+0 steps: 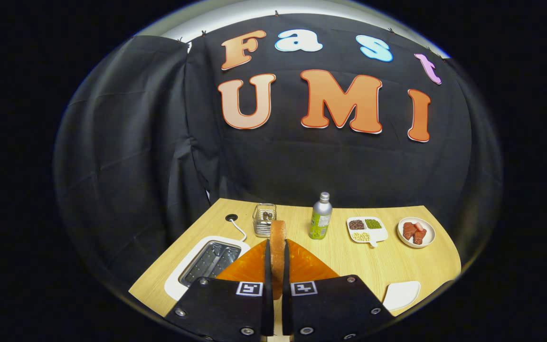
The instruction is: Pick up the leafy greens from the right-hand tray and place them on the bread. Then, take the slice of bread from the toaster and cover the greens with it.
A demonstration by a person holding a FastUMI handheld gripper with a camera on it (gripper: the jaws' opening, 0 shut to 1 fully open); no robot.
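So my hand-held gripper (277, 266) was clamped on a slice of bread (278, 249), both fingers pressed to its flat sides, the slice upright on edge and sticking up past the fingertips at lower centre of the frame. Under and beyond it, an orange tray (309, 266) spread both ways on the wooden surface (387, 261). I couldn't tell whether greens were on that tray, my fingers covered it. White toaster (207, 261) sat lower left of the slice, just beside the tray, slots up, its white cord (239, 231) running back to a hole in the surface. Behind the slice: a clear wire basket (264, 220). To its right a silver bottle (320, 216) with a green label, upright. Further right a white divided dish (366, 229) with three small fills, then a round white plate (416, 232) with reddish-brown pieces. A white tray (401, 294) corner sat lower right, near my right finger.
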